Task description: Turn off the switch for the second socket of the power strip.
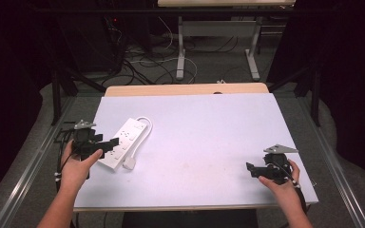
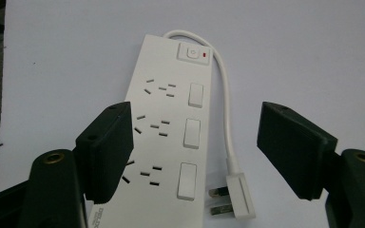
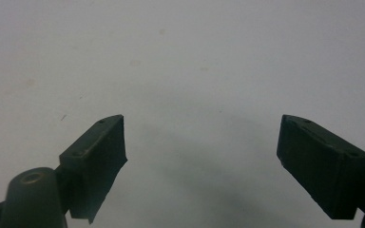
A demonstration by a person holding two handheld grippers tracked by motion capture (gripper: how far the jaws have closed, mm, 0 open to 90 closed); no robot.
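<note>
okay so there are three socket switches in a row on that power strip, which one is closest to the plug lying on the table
The switch at the end of the power strip farthest from the red-lit main button. It sits right beside the plug; the other two lie farther up the strip.

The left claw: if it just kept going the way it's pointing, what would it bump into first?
Most likely the white power strip: the left claw is open and the strip lies straight ahead between its jaws, with the plug beside it. Depth is hard to judge.

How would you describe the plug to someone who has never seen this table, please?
Start at the white table and find the white power strip on its left side, by the left gripper. The plug lies flat beside the strip's near end, on a short white cable, with metal prongs.
</note>
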